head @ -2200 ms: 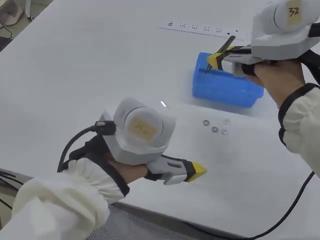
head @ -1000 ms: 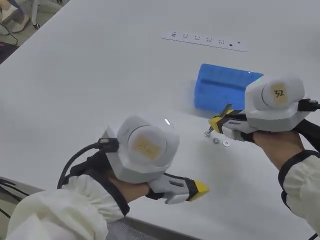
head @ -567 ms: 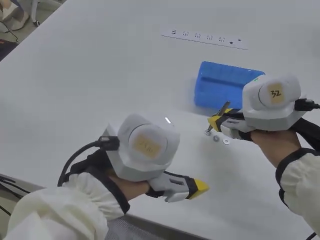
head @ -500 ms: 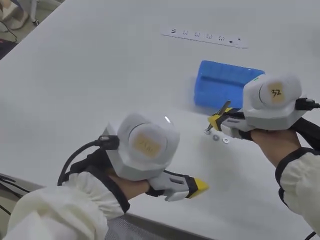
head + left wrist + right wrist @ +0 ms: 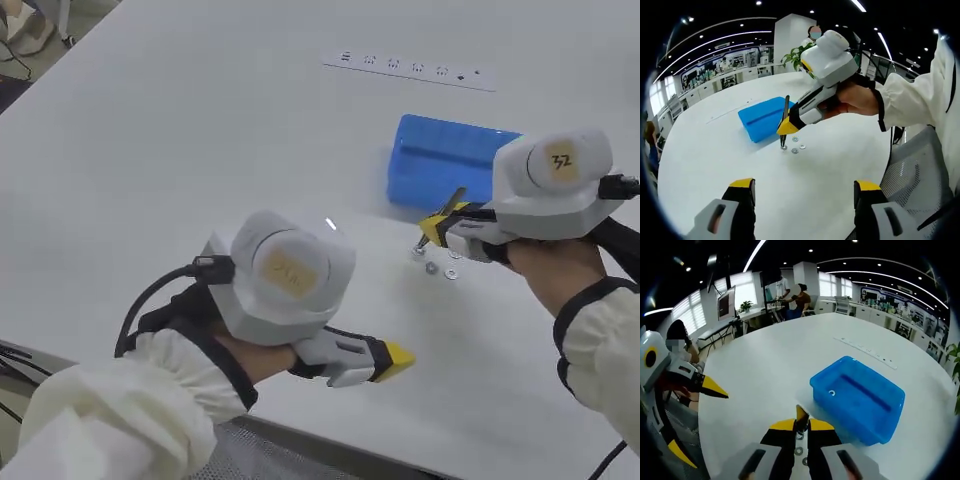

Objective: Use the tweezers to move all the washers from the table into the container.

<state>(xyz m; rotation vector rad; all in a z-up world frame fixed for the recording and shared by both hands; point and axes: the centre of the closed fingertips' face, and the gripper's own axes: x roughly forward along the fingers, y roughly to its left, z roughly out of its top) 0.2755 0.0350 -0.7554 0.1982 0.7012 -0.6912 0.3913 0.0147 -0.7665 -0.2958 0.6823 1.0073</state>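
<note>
Right gripper (image 5: 432, 229) clamping tweezers (image 5: 786, 112), tip perhaps touching a washer (image 5: 419, 250), contact indistinct

The white table (image 5: 200, 120) is lit brightly by ceiling lights (image 5: 756, 256); soft shadows are cast, and edges are bent in the gripper views.

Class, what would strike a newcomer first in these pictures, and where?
The bright blue container stands out on the white table. Just before it, the right gripper pinches tweezers, tip down by a few washers. The left gripper is open, nearer the table's edge.
</note>
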